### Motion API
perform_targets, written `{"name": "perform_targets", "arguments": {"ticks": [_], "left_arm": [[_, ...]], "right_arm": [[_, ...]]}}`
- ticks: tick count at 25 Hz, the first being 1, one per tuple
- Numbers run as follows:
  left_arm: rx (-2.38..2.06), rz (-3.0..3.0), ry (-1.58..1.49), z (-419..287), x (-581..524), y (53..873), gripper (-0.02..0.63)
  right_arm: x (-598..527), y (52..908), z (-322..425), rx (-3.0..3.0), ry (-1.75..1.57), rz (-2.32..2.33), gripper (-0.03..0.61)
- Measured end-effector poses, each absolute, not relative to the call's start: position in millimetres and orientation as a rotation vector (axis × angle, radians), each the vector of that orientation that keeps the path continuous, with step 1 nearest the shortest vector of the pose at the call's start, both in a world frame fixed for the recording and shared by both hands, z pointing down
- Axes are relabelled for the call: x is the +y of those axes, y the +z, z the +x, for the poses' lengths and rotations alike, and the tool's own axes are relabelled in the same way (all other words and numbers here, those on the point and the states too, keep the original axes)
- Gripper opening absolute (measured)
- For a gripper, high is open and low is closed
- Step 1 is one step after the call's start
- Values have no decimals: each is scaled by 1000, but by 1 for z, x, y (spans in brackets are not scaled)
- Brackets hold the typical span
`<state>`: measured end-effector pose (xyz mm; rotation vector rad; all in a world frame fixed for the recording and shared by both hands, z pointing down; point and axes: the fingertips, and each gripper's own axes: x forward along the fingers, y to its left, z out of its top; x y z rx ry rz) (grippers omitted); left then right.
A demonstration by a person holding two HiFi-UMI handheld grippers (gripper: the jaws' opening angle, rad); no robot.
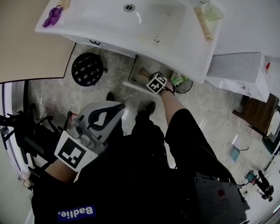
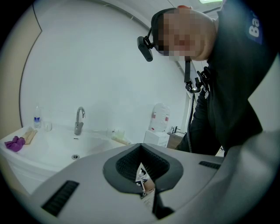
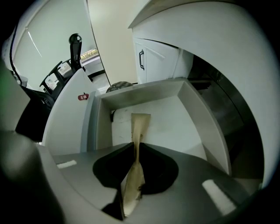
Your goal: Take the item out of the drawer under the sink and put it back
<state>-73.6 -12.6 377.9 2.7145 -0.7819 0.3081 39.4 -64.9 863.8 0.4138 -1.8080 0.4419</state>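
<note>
The white drawer under the sink stands pulled out. My right gripper reaches into it, marker cube up, shut on a flat tan item. In the right gripper view the tan item sticks out from between the closed jaws of the right gripper and hangs over the drawer's white floor. My left gripper is held back near my body, well away from the drawer. The left gripper points up toward the basin with its jaws shut and nothing clearly held.
A black round object sits on the floor left of the drawer. On the sink's rim lie a purple thing, a tube and a cup. A white unit stands right of the sink. A cabinet door is behind the drawer.
</note>
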Motion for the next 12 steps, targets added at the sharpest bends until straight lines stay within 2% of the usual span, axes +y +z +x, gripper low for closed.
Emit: {"name": "perform_targets", "arguments": {"ticks": [12], "left_arm": [[-799,2698,320,-76,-4,383,5]], "right_arm": [[-68,865,39,-1825,470,425,58]]}}
